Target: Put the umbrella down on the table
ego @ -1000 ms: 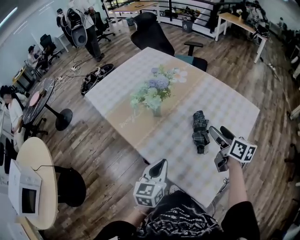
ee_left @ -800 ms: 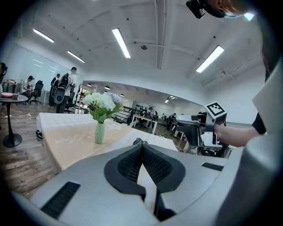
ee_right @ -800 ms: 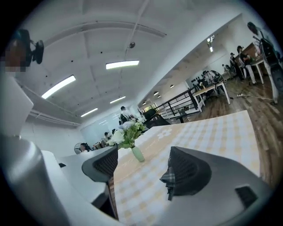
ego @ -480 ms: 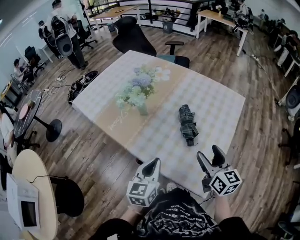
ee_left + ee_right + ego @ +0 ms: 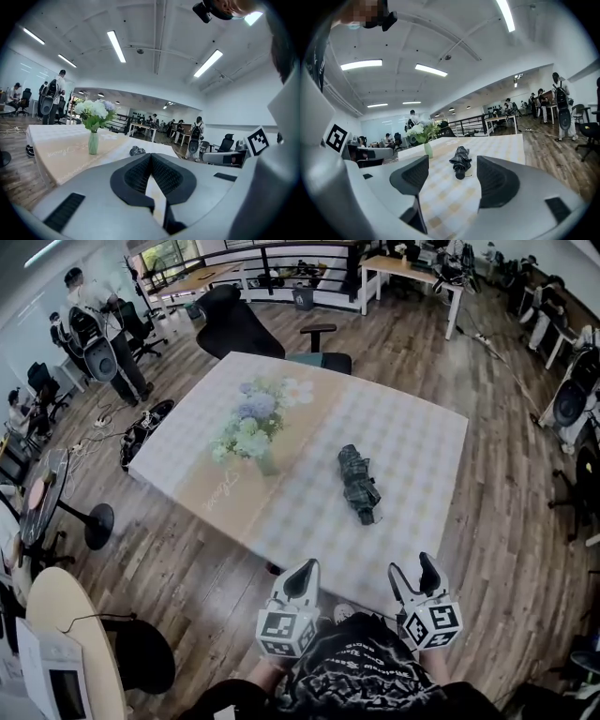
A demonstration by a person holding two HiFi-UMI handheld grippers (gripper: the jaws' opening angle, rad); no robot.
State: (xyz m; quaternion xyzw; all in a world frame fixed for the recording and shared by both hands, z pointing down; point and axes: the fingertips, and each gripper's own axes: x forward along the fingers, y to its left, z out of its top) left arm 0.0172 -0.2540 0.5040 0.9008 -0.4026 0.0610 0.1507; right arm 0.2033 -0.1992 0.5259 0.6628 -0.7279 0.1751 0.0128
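Note:
The folded dark plaid umbrella lies on the checked tablecloth right of the table's middle, with nothing touching it; the right gripper view has the umbrella lying ahead between the jaws, far off. My right gripper hangs at the table's near edge, well back from the umbrella, its jaws apart and closing with nothing between them. My left gripper sits beside it at the near edge, its jaws together and empty. In the left gripper view the umbrella is a small dark shape on the table.
A vase of flowers stands left of the table's middle. A black office chair sits behind the table. People and desks fill the far room. A round side table is at the lower left.
My right gripper has drawn back from beside the umbrella to the table's near edge. The umbrella stays where it lay. The left gripper has shifted slightly.

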